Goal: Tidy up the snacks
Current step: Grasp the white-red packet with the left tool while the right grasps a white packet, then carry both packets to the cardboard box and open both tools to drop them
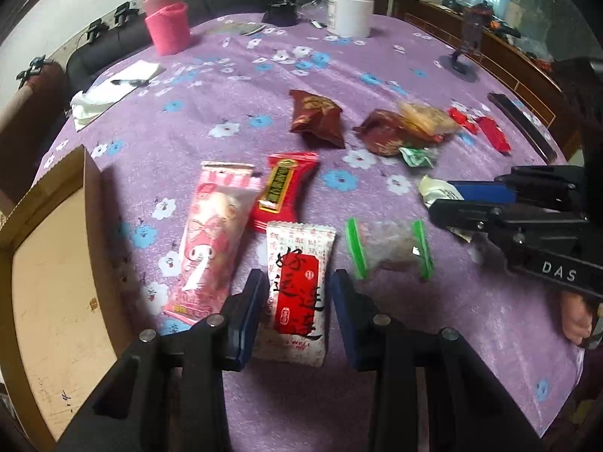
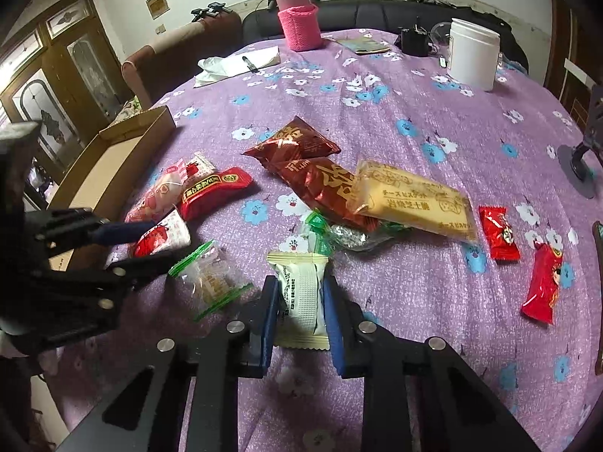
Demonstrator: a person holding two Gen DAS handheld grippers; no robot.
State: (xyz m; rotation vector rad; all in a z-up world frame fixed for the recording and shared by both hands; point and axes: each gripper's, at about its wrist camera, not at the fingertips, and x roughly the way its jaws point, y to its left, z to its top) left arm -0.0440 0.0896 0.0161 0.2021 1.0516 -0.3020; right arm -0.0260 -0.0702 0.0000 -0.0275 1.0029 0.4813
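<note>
A desk (image 1: pixel 377 60) under a purple flowered cloth fills both views, with snacks scattered over its near half. At the left edge sits an open cardboard box (image 1: pixel 49 271), nothing visible inside it. Far across the desk stand a white tub (image 1: pixel 349 10) and a flask in a pink sleeve (image 1: pixel 166 22), with white paper and a pen (image 1: pixel 113 92) to the left.

The left gripper (image 1: pixel 297 301) has its fingers closed on a white packet with a red label (image 1: pixel 297 286), the blue pads pressing both long sides; the packet lies on the cloth just right of a pink wrapped snack (image 1: pixel 211 233) and near a red packet (image 1: pixel 282 188).

The right gripper (image 2: pixel 299 312) has its fingers closed on a pale cream-and-green packet (image 2: pixel 301 293), also lying on the cloth. Just left of it is a clear bag with green edges (image 2: pixel 209 278).

Farther out lie two dark red foil packets (image 2: pixel 294 147), a yellow biscuit pack (image 2: pixel 410 199) overlapping one of them, a small green wrapper (image 2: pixel 318 233), and, to the right, two small red sweets (image 2: pixel 497 231).
</note>
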